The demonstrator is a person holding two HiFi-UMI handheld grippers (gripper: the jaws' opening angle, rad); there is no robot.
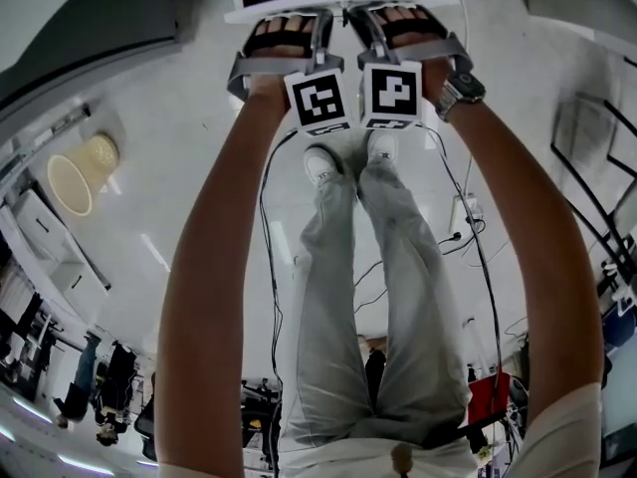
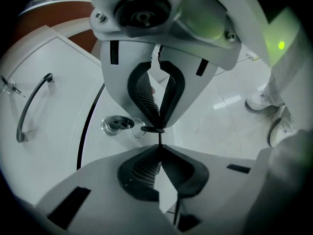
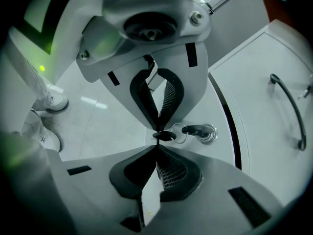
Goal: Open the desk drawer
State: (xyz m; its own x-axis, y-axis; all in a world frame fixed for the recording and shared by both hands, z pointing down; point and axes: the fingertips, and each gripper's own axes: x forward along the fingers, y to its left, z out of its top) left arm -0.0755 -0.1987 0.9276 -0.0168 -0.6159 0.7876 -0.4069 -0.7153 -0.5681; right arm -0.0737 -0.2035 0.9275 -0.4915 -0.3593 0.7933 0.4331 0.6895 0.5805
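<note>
The glossy white drawer front (image 2: pixel 58 151) mirrors each gripper above its real jaws. A key sits in the round metal lock (image 2: pixel 113 125), and a ring links it to a small black key tab (image 2: pixel 152 129). My left gripper (image 2: pixel 159 140) is shut, its tips pinching that tab against the front. In the right gripper view the lock (image 3: pixel 205 132) lies to the right, and my right gripper (image 3: pixel 157 143) is shut on the black tab (image 3: pixel 164 135) too. From the head view both grippers (image 1: pixel 320 38) (image 1: pixel 360 33) stand side by side under the white desk edge (image 1: pixel 338 8), tips hidden.
A white door with a curved dark handle (image 2: pixel 30 109) (image 3: pixel 289 110) adjoins the drawer front across a dark gap. The person's legs and white shoes (image 1: pixel 323 162) stand just below the grippers. Cables and a power strip (image 1: pixel 466 212) lie on the floor; a round bin (image 1: pixel 75 179) stands left.
</note>
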